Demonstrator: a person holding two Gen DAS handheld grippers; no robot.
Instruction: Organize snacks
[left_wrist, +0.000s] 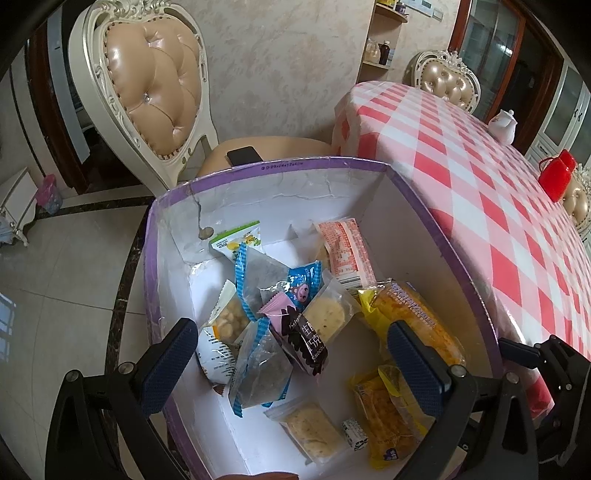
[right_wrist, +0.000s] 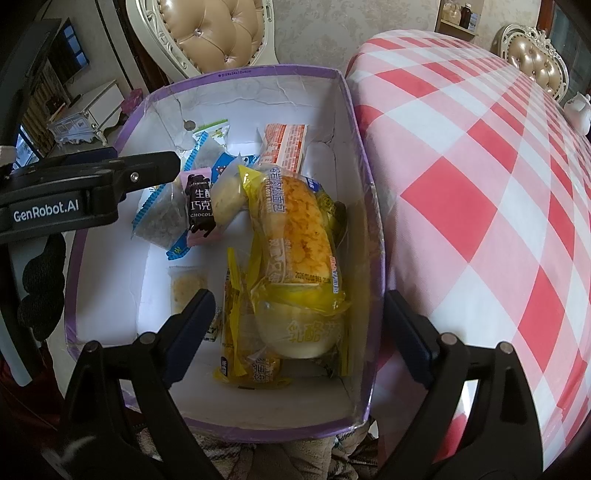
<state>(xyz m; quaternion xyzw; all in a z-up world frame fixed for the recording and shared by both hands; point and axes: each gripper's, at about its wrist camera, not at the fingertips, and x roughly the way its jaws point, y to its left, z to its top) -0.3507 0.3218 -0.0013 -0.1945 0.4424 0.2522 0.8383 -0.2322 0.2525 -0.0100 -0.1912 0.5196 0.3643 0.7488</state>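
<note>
Many wrapped snacks lay loose inside one purple-rimmed box (right_wrist: 364, 206), which sat beside the checked worktop (right_wrist: 480, 155). Contents, right side: long yellow bread pack (right_wrist: 295, 229), a rounder yellow pack (right_wrist: 303, 328) below it, a smaller yellow pack (right_wrist: 240, 332) alongside. Contents, left side: chocolate bar (right_wrist: 199, 206), blue-edged sachets (left_wrist: 258, 373), clear-wrapped biscuits (left_wrist: 314, 432), an orange-printed packet (right_wrist: 284, 144) at the far wall.

Left gripper (left_wrist: 291, 354): fingers apart, empty, poised over the sachet heap. Right gripper (right_wrist: 299, 332): fingers spread wide, nothing between them, straddling the yellow packs, its right finger (right_wrist: 406, 332) outside the box wall.

Judged step: picking a snack to sort. Best taken singly from the heap's top; the right fingers should shift inward to clear the wall, then close across a pack's narrow width without crushing the soft bread.

Surroundings: padded chair (left_wrist: 155, 92) behind the box, phone (left_wrist: 243, 155) on its seat; teapot (left_wrist: 502, 122) and red cups (left_wrist: 556, 173) far across the worktop. Obstructions: overlapping wrappers, box walls, the two grippers' closeness.
</note>
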